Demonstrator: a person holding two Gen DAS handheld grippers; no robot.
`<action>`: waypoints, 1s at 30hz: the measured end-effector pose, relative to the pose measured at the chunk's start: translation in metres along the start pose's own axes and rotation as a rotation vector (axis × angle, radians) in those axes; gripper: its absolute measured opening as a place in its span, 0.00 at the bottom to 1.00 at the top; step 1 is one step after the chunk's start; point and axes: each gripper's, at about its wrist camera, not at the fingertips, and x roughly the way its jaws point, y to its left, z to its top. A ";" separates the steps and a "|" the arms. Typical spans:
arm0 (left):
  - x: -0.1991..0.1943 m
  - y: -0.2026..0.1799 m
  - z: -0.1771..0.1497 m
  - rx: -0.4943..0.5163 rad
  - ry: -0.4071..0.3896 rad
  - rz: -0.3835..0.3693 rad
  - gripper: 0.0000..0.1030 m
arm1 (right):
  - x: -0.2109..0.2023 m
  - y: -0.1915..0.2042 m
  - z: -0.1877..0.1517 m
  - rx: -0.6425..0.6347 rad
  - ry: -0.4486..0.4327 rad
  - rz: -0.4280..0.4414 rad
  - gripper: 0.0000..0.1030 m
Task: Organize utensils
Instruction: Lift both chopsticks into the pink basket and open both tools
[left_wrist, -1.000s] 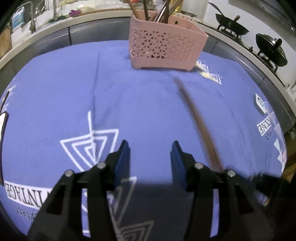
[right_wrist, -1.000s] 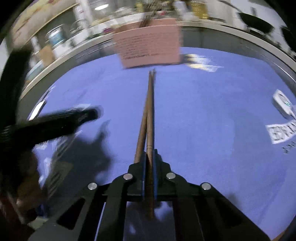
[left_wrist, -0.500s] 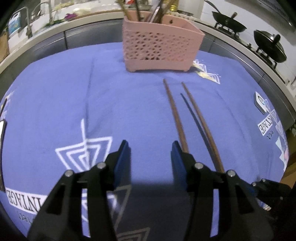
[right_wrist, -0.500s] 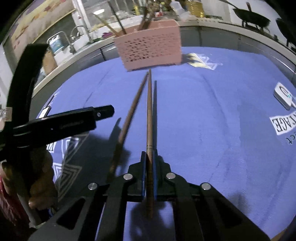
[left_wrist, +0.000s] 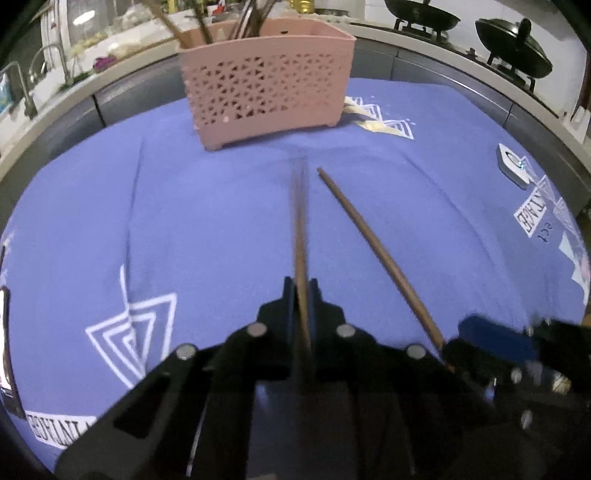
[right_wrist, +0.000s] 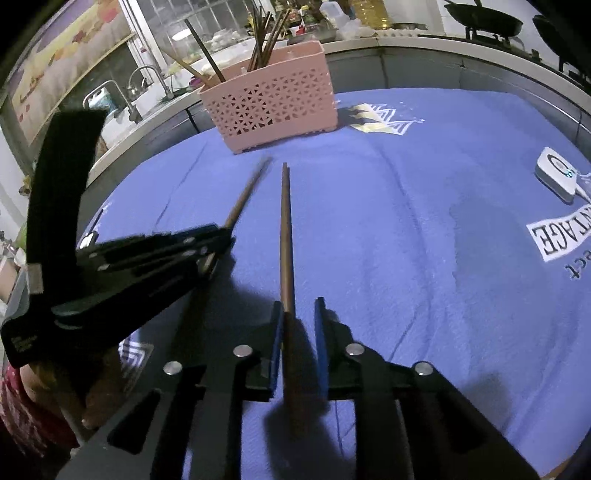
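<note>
My left hand-held gripper (left_wrist: 302, 286) is pressed together on one brown chopstick (left_wrist: 300, 221), which runs forward from between its blue pads and looks blurred. My right hand-held gripper (right_wrist: 298, 314) has its pads parted, with the second chopstick (right_wrist: 285, 229) lying between them and touching only the left pad (right_wrist: 277, 332), so I judge that grip to be loose or letting go; whether the stick's tip rests on the cloth I cannot tell. Both sticks point toward the pink perforated utensil basket (left_wrist: 266, 85), which stands at the far end of the blue cloth (left_wrist: 207, 206) covering the counter and already holds several chopsticks upright. To do this step well, I think each stick should be pinched near its thick end, kept level with its partner so the tips line up, then carried over the basket rim and tipped tip-down into the compartment where the other chopsticks stand, before the pads spread. The right stick seems the risk: with the pads apart it could roll or drop, so I would close on it squarely first. As for writing, the cloth carries a white block that reads "VINTAGE" (right_wrist: 559, 236), seen upside down, with smaller script under it too small to read; part of a similar word (left_wrist: 55, 428) shows near the left gripper. A small white device (right_wrist: 557, 173) lies well to the right, its label unreadable.
</note>
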 end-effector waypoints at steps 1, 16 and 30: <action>-0.003 0.005 -0.004 -0.004 0.002 0.004 0.06 | 0.000 0.001 0.004 -0.010 -0.003 0.004 0.23; 0.005 0.037 0.015 -0.088 0.045 0.033 0.12 | 0.053 0.011 0.090 -0.088 0.118 0.023 0.26; -0.030 0.056 0.058 -0.103 -0.103 -0.073 0.04 | 0.035 0.030 0.117 -0.188 0.062 0.057 0.05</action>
